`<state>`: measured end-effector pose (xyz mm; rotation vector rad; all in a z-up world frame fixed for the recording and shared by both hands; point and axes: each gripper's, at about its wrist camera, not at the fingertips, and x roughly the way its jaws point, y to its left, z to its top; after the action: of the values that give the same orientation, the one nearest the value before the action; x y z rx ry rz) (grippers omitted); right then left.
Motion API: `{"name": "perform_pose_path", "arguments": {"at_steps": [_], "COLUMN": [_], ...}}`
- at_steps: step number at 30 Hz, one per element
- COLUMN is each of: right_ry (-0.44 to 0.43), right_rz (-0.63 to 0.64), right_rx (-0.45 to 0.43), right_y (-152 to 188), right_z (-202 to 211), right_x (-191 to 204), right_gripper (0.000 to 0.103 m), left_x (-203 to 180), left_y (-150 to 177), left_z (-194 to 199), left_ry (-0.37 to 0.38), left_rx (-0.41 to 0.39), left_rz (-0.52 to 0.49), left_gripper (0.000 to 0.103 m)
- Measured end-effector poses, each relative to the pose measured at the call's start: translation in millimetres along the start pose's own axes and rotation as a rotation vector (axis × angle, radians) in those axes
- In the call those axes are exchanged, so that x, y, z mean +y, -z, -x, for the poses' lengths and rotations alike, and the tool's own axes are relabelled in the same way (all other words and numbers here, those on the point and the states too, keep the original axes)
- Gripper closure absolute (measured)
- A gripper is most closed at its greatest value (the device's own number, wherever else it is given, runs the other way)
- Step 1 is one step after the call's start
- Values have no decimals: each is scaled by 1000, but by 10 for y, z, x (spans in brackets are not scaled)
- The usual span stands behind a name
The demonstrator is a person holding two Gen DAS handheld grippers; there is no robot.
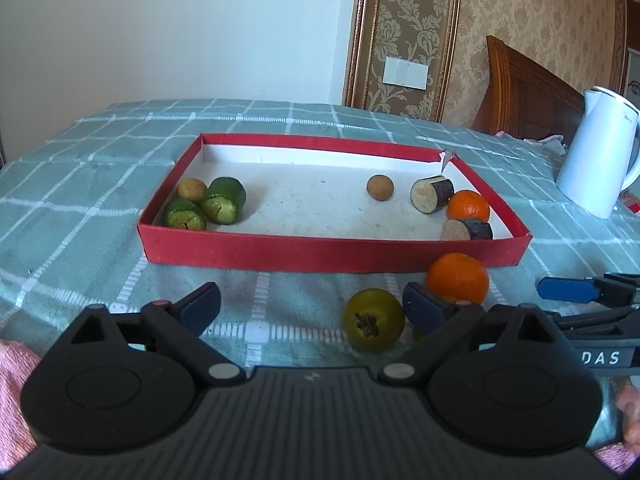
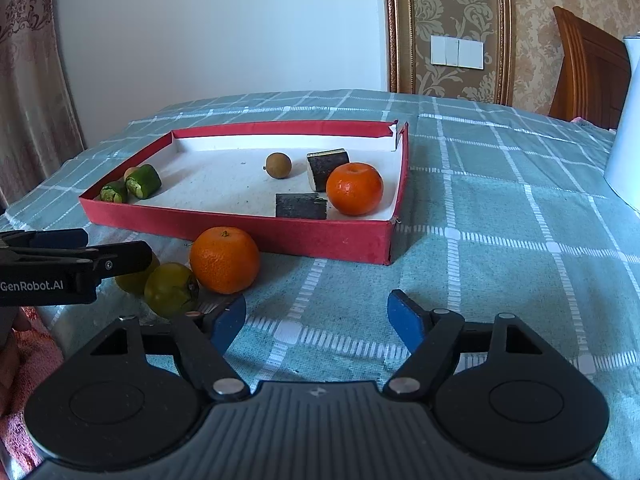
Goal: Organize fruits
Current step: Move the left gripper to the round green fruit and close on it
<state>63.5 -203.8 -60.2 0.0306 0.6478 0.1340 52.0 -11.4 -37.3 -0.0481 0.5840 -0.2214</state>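
Both grippers hang open over the checked cloth; the left gripper point(image 1: 312, 304) sits nearest the green persimmon point(image 1: 374, 319), the right gripper point(image 2: 316, 320) beside the loose mandarin point(image 2: 224, 260). Both fruits lie outside the red tray point(image 2: 280, 236), so next comes closing on one and lifting it in

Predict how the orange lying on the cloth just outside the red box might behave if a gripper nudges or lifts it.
The orange looks round, so a nudge would probably roll it. Its glossy peel may slip between narrow pads. It seems firm, likely tolerating a moderate squeeze.
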Motion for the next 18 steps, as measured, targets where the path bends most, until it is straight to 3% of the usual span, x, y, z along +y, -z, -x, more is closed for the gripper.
{"name": "perform_pose_path", "arguments": {"at_steps": [5, 9, 14, 18], "right_ry": [1, 6, 3, 3], "right_rz": [4, 14, 11, 12], "right_rx": [2, 5, 4, 4], "right_y": [6, 5, 7, 6], "right_z": [-1, -7, -10, -8], "right_x": [6, 19, 21, 12], "right_gripper": [24, 24, 24, 24], "left_x": [20, -86, -122, -158], "left_y": [-20, -65, -73, -113], "left_z": [17, -80, -88, -131], "left_ry": [18, 10, 26, 64], "left_rx": [17, 38, 48, 78], "left_rz": [51, 27, 55, 96], "left_gripper": [17, 18, 32, 51]}}
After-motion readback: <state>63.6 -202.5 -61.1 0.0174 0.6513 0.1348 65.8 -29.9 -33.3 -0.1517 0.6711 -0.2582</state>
